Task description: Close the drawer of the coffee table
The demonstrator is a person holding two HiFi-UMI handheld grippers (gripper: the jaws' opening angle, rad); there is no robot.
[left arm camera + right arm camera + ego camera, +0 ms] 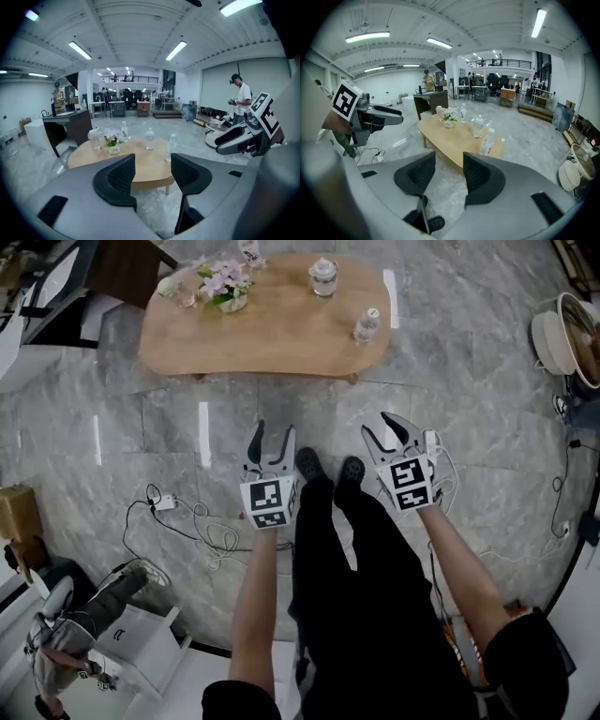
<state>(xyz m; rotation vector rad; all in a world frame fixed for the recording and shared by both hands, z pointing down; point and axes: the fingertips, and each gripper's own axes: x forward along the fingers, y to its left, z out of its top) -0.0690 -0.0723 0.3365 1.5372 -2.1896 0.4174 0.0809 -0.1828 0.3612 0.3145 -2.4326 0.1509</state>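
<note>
- Underfoot, the floor is glossy grey veined stone tile, streaked with lamp glare.
- The counter is a low top of pale wood with rounded corners. It stands on the floor ahead of both grippers, well apart from them. Its drawer cannot be made out in any view.
- The left gripper is grey plastic with black ribbed pads and a cube of black-and-white square markers. Its fingers are spread, with nothing between them.
- The right gripper is built alike, and its fingers are also spread, touching nothing.
- On the counter are pink flowers in a small pot, a lidded glass jar and a clear bottle whose label is too small to read.
</note>
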